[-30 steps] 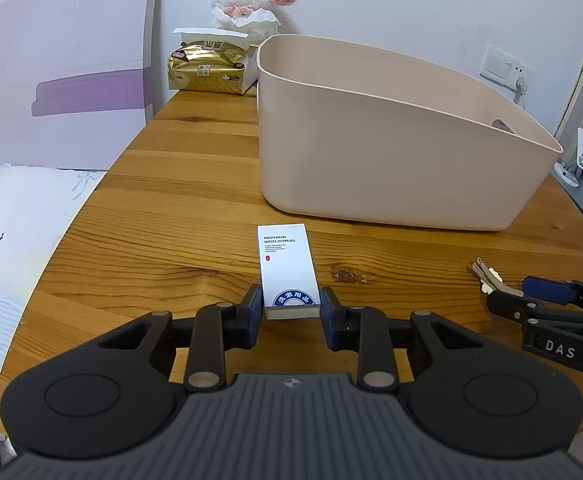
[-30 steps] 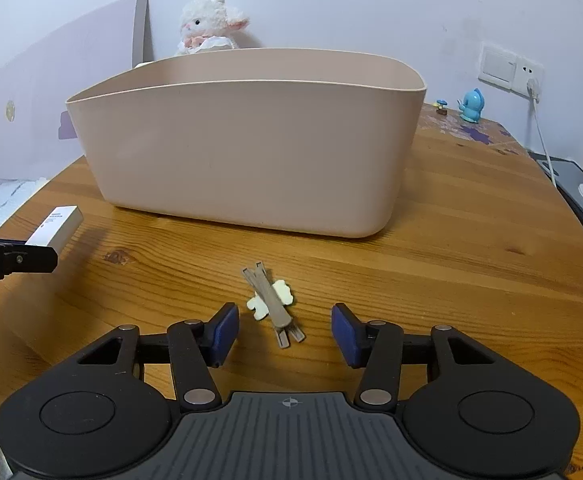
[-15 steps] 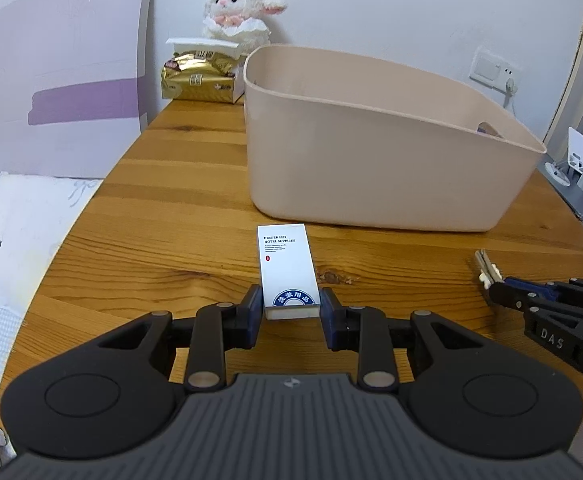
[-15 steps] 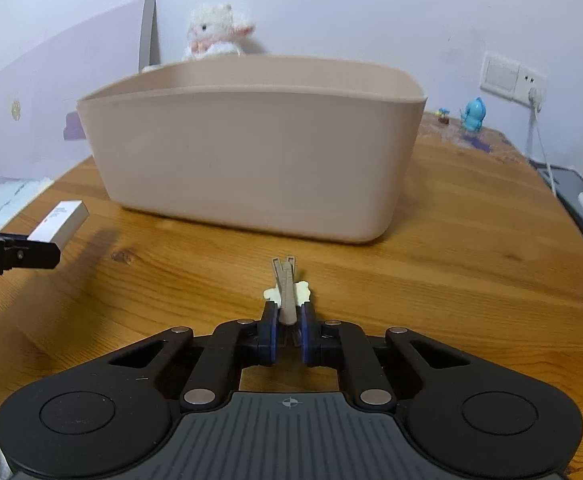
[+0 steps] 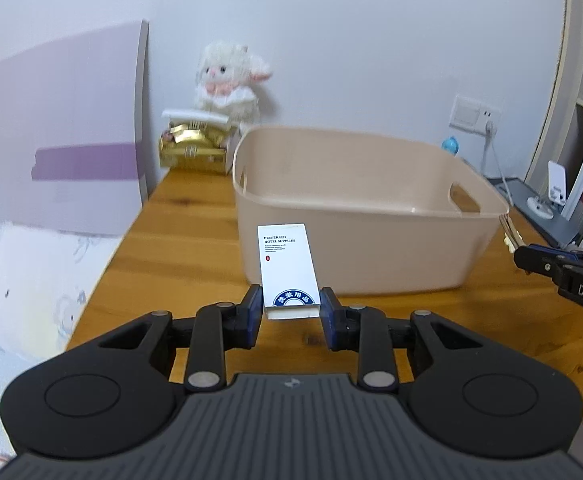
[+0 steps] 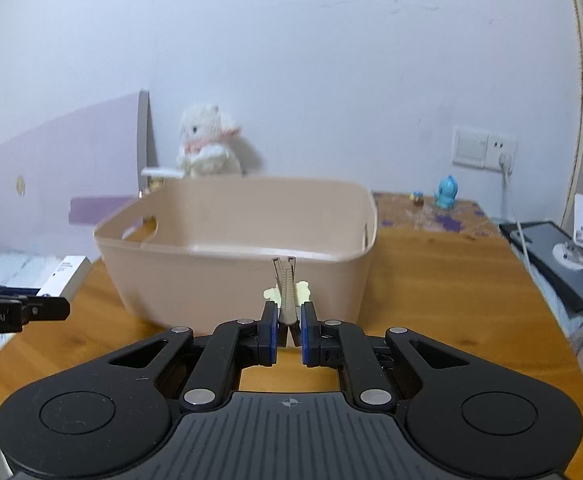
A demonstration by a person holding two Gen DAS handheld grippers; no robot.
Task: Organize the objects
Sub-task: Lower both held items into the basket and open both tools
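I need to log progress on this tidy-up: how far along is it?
Nothing shows inside the beige bin yet. In hand: the left gripper is shut on the white box, the right gripper on the wooden clothespin, both raised short of the bin. Left: carry both over the rim and release.

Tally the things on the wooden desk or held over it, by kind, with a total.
Bins: 1, beige bin
Boxes: 2, white box, gold tissue box
Clothespins: 1, wooden clothespin
Toys: 2, plush lamb, blue figurine
Total: 6
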